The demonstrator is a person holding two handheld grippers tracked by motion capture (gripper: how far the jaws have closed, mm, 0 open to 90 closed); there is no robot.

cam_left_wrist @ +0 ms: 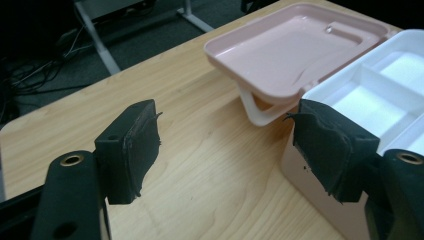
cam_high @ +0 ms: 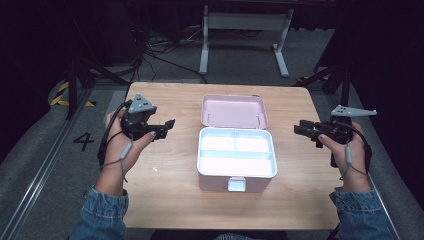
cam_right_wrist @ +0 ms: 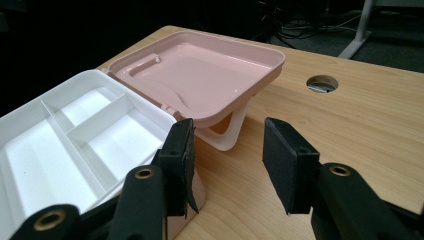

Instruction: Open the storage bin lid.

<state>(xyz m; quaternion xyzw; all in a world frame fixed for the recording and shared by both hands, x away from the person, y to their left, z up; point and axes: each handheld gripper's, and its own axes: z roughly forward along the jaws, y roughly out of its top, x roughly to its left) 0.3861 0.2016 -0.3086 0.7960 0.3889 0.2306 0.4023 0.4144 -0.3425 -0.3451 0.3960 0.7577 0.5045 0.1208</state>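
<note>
— High view first: pink box (cam_high: 237,160) sitting mid-table, lid (cam_high: 234,110) thrown back on the far side, white divided tray (cam_high: 237,151) bare inside, latch tab (cam_high: 236,184) on the near wall.

— Likely to handle how?

— Probably light and stiff (thin moulded plastic, nothing in the compartments). Glossy, so judged slippery under the pads. Could skate across the wood if pushed at one corner only.

— Best place to take hold?

— Lid's far edge for closing, pinched from either side; or the two end walls of the base for lifting. Best not to grab the white handle (cam_left_wrist: 260,112) tucked under the lid, awkward to reach there.

— And the grippers?

— Left gripper (cam_high: 167,128) well left of the box, jaws wide apart, nothing between them. Right gripper (cam_high: 304,131) well right of it, jaws parted too, likewise holding nothing.

— Surface and room?

— Pale wooden table (cam_high: 165,200), smooth, with a round cable hole (cam_right_wrist: 322,83) near the far edge. Grey carpet beyond, white desk frame (cam_high: 245,35) and loose cables (cam_high: 150,47) in the dark far side; yellow-black floor tape (cam_high: 62,95) at far left.
</note>
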